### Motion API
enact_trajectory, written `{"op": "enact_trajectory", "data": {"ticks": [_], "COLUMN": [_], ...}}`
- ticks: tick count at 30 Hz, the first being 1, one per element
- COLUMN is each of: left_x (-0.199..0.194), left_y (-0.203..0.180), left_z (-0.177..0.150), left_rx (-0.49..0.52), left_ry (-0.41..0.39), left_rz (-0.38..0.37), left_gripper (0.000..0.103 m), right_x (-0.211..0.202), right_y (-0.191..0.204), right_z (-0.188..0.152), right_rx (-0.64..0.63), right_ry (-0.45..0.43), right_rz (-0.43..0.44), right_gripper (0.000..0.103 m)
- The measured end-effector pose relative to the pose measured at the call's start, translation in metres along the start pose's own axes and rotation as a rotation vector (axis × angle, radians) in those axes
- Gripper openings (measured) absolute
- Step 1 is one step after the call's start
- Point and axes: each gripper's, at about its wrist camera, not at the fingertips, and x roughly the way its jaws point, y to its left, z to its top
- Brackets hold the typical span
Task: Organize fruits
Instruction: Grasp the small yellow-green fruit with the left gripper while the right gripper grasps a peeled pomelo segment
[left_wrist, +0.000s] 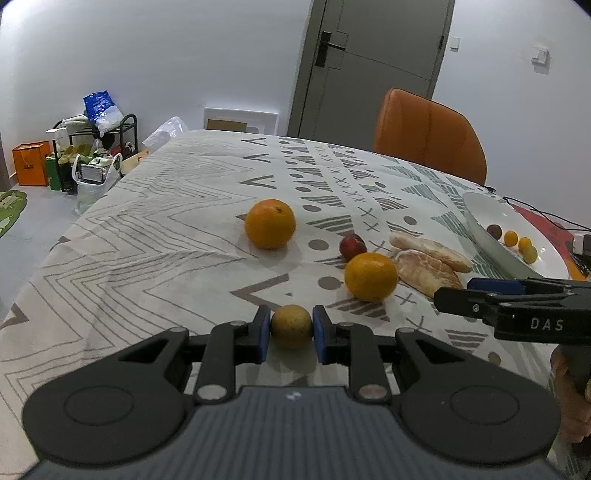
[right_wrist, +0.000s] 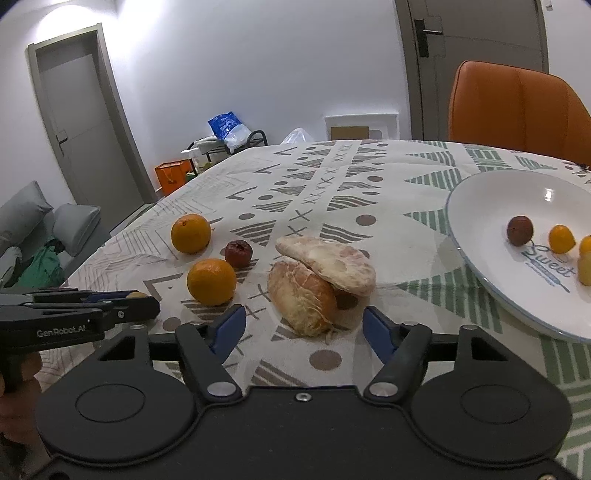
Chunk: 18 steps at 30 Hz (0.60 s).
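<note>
- Already on the white plate (right_wrist: 476, 206) at the table's right edge: one dark fruit (right_wrist: 519, 230) and a few small yellow-orange ones (right_wrist: 561, 239).
- Left gripper (left_wrist: 291, 328) clamped on a small yellowish fruit (left_wrist: 291, 325) near the table's near edge, pads pressing both sides.
- Right gripper (right_wrist: 303, 326) apart, straddling the peeled pomelo pieces (right_wrist: 317, 280) mid-table without touching.
- Still loose on the cloth (left_wrist: 147, 229): two oranges (left_wrist: 270, 223) (left_wrist: 371, 276) and a red fruit (left_wrist: 352, 246) beside them.
- Roughly halfway, judging by what remains off the plate.
</note>
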Motion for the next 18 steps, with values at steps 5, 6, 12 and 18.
{"op": "enact_trajectory", "data": {"ticks": [5, 6, 12, 18], "left_x": [0.0, 0.0001, 0.0008, 0.0015], "left_y": [0.0085, 0.0095, 0.011, 0.0062], "left_z": [0.0025, 0.0027, 0.0031, -0.0007], "left_rx": [-0.017, -0.019, -0.021, -0.012], "left_ry": [-0.004, -0.004, -0.006, -0.02], "left_rz": [0.018, 0.02, 0.024, 0.039], "left_gripper": [0.023, 0.023, 0.023, 0.023], "right_x": [0.0057, 0.0064, 0.0089, 0.0012], "right_y": [0.0023, 0.0024, 0.003, 0.0033], "right_z": [0.0032, 0.0037, 0.0051, 0.0021], "right_rx": [-0.015, -0.016, -0.023, 0.0], "right_ry": [0.003, 0.004, 0.002, 0.017], "right_rz": [-0.005, -0.003, 0.0, 0.034], "right_gripper": [0.066, 0.065, 0.048, 0.038]}}
